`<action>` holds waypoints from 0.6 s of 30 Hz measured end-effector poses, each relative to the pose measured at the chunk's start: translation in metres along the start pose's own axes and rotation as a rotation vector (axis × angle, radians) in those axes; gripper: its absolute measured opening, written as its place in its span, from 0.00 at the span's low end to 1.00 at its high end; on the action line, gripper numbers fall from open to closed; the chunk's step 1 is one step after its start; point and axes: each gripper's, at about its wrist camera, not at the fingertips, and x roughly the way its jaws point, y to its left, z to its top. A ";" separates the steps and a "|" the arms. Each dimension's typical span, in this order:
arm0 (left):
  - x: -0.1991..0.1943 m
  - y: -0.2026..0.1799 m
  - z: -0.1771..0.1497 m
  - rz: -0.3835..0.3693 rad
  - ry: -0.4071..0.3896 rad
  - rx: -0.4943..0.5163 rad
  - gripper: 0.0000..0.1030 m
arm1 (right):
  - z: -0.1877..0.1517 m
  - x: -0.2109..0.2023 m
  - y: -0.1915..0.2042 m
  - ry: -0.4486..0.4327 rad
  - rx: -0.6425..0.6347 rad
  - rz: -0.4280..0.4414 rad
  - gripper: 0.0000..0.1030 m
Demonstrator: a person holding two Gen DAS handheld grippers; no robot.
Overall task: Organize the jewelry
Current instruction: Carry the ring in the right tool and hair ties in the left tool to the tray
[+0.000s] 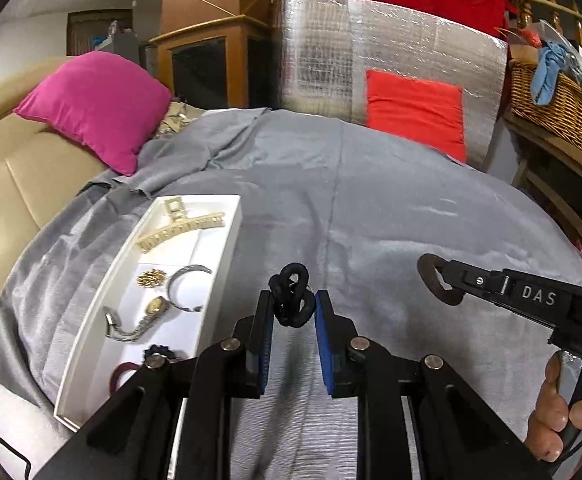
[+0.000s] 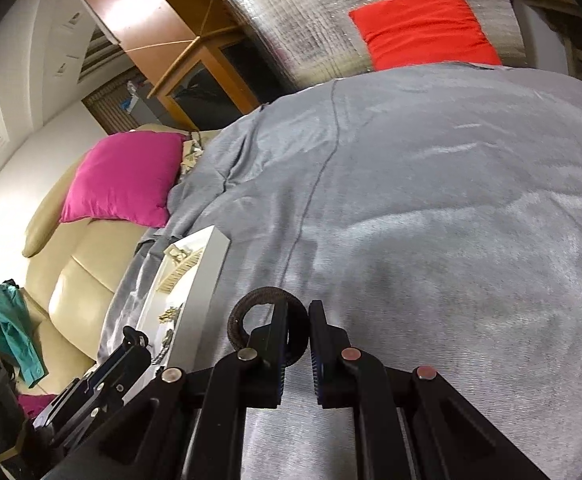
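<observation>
Left tool [image 1: 293, 300] pinches black hair tie [image 1: 293, 298], loops stacked upright

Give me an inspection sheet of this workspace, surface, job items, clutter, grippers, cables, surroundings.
Surface: grey cloth, wrinkled.
Job's things: white tray holding cream hair claw, gold brooch, silver bangle, watch.
Clutter: nothing seen.
Grippers: left gripper shut on black hair tie; right gripper shut on brown hair tie.
Cables: black cable at lower left.
Surroundings: pink cushion, beige sofa, red cushion, wicker basket.
</observation>
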 end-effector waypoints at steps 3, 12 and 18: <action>-0.004 0.008 0.001 0.014 -0.012 -0.012 0.21 | -0.001 -0.001 0.011 -0.006 -0.026 0.016 0.11; -0.020 0.043 0.001 0.056 -0.047 -0.069 0.21 | -0.006 0.002 0.040 -0.007 -0.076 0.075 0.11; -0.027 0.075 -0.003 0.109 -0.056 -0.113 0.21 | -0.011 0.010 0.060 0.001 -0.092 0.116 0.11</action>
